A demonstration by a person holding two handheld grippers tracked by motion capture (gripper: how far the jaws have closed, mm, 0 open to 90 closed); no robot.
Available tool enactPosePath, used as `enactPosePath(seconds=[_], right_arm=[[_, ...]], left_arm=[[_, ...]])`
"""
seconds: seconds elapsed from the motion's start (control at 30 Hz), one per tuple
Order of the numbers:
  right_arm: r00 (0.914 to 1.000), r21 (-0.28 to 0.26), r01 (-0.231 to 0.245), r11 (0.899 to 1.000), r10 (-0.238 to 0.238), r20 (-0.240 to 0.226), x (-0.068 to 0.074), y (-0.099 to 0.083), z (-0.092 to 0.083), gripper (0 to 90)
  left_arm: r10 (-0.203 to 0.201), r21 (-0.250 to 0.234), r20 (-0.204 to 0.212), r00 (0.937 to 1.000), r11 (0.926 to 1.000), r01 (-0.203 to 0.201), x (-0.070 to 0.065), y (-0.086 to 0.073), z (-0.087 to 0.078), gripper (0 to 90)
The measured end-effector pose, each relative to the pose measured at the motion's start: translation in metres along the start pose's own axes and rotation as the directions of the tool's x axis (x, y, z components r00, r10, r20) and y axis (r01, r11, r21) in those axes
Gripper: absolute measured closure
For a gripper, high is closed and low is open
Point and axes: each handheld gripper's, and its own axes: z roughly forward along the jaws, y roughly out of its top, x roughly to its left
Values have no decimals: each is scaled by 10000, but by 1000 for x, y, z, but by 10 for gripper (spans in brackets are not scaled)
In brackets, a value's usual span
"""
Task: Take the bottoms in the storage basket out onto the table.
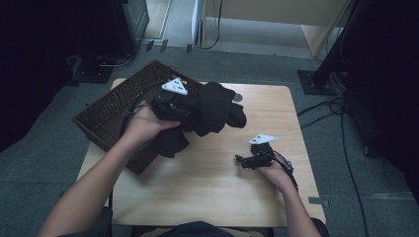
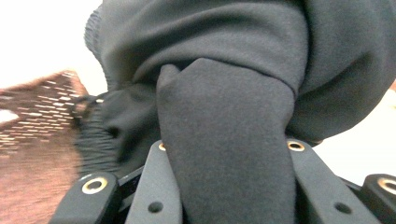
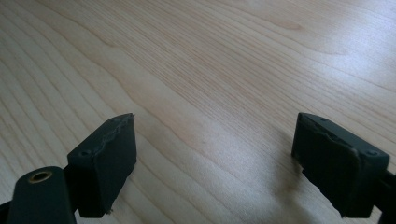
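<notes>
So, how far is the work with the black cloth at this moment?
Done: the left gripper is shut on the black cloth, a thick fold clamped between its jaws, and holds it bunched between the wicker basket and the table. In hand: carrying the bundle. Left: it is not yet inside the basket. The right gripper is open and holds nothing above the bare wood.

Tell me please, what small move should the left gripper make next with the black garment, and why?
Probably carry it a little further left, over the wicker basket, then lower it. The left gripper is shut on the black garment, which hangs above the table at the basket's edge; the right gripper stands open, holding nothing.
</notes>
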Motion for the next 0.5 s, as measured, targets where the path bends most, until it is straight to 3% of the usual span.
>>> enactPosePath(seconds=[0.1, 0.2, 0.27, 0.5], right_arm=[[10000, 23, -26, 10000, 26, 51, -2, -2, -2, 138], [10000, -39, 22, 10000, -22, 39, -4, -3, -3, 138], [10000, -69, 52, 10000, -52, 31, -4, -4, -3, 138], [9999, -417, 65, 9991, -68, -74, -4, -7, -2, 133]], left_arm=[[-218, 57, 429, 9988, 9998, 216, -10, -16, 23, 728], [-339, 331, 569, 9978, 9989, 321, -16, -30, 41, 728], [-142, 632, 516, 9986, 9979, 109, -22, -38, 53, 727], [-277, 1177, 953, 9951, 9929, 163, -35, -61, 84, 724]])
